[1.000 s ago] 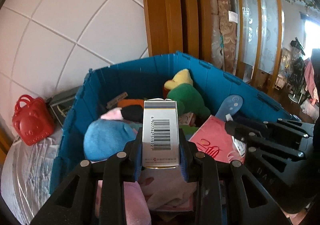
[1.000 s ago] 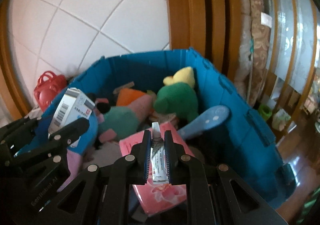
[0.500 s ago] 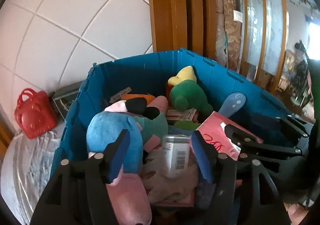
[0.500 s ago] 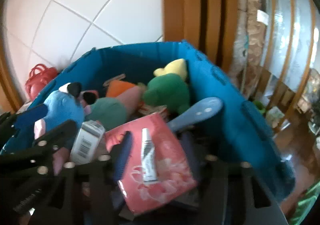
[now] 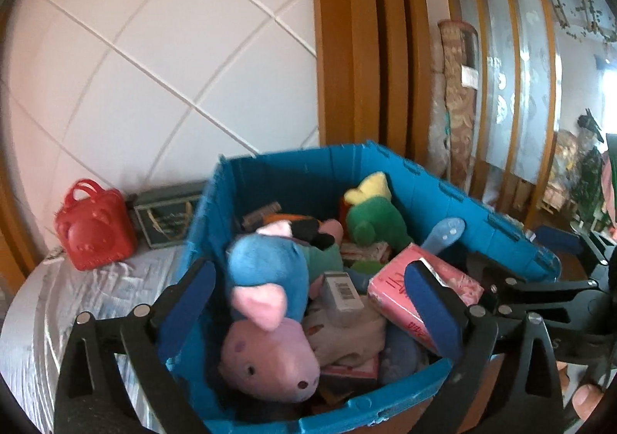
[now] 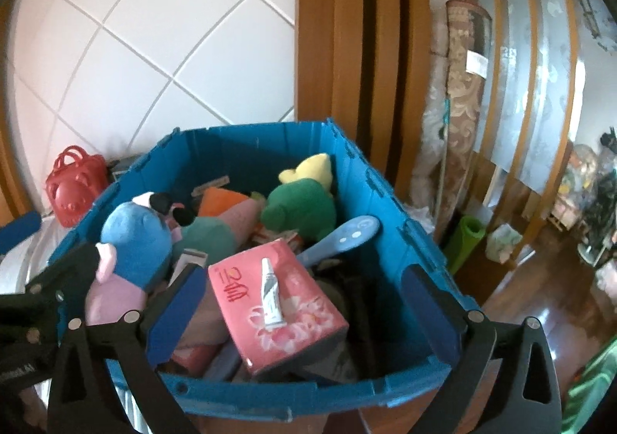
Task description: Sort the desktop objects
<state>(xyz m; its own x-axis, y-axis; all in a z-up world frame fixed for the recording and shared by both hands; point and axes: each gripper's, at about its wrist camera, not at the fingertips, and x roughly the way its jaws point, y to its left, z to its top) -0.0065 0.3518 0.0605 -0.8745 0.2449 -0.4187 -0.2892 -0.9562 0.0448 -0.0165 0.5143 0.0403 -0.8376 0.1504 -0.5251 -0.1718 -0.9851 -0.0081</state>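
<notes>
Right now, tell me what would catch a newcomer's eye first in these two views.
The blue bin, heaped with soft toys, fills both views: a blue and pink pig plush at the near left, a green plush toward the back. A small white tube lies on the pink tissue pack, with both grippers open over the near rim. Outside the bin, a red toy bag stands by the tiled wall.
</notes>
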